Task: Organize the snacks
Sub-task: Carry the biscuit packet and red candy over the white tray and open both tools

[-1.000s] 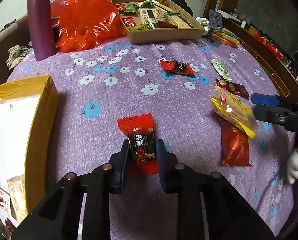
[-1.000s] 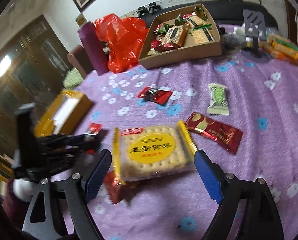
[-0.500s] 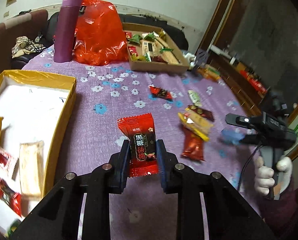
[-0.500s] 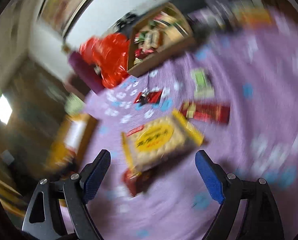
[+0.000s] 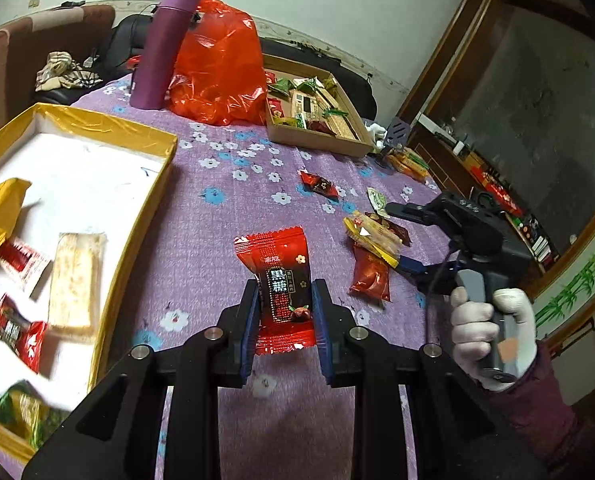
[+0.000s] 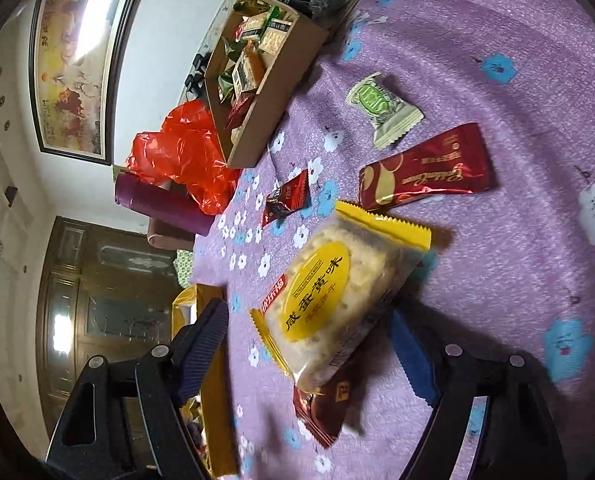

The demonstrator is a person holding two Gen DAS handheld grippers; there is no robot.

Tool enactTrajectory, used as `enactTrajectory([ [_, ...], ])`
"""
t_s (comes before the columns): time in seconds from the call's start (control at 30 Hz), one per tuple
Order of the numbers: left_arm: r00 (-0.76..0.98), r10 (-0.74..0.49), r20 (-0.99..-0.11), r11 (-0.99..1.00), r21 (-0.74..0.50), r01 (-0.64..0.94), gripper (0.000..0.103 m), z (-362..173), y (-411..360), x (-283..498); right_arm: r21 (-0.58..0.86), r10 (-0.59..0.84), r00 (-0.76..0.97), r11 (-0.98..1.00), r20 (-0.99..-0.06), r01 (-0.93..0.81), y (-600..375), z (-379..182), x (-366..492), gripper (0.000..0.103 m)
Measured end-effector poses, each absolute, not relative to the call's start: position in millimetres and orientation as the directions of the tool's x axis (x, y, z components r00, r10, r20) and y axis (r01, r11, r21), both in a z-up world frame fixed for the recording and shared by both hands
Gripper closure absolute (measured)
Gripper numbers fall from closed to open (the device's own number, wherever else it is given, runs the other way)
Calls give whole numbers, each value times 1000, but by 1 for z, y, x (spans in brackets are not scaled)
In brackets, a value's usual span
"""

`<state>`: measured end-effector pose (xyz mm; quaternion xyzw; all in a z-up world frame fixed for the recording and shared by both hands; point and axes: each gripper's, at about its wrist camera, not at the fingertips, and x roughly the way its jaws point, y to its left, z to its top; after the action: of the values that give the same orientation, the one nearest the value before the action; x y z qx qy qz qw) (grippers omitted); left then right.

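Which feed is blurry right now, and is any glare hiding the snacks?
Left wrist view: the red candy in the left gripper is sharp; the gold box contents smear at the frame edge. Right wrist view: mild blur low down, glare only on the wall picture; the biscuit pack label stays readable.

The left gripper (image 5: 284, 312) points toward twelve o'clock, its two blue-padded jaws pressed in on a red candy packet (image 5: 278, 276) held upright between them. At three o'clock in the left view, a white-gloved hand (image 5: 491, 330) grips the right gripper (image 6: 309, 326), rolled sideways, jaws spread wide apart.
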<state>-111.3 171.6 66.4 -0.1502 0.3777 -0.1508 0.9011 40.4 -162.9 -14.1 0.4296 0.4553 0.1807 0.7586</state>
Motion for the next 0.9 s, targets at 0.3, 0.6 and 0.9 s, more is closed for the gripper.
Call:
enactTrajectory([
  [0.3,684,-381,-622,905,-402,139,80,68,181,-128,830,666,540,544,-514,120,-166,-29,44,74],
  [0.6,704,-366,-609,906,-407,119,80,72,188,-138,810,686,545,585,-482,-20,-154,2,28,84],
  [0.9,746,-314,-588,906,-420,50,80,76,220,-150,799,738,508,582,-444,-148,-133,36,-2,84],
])
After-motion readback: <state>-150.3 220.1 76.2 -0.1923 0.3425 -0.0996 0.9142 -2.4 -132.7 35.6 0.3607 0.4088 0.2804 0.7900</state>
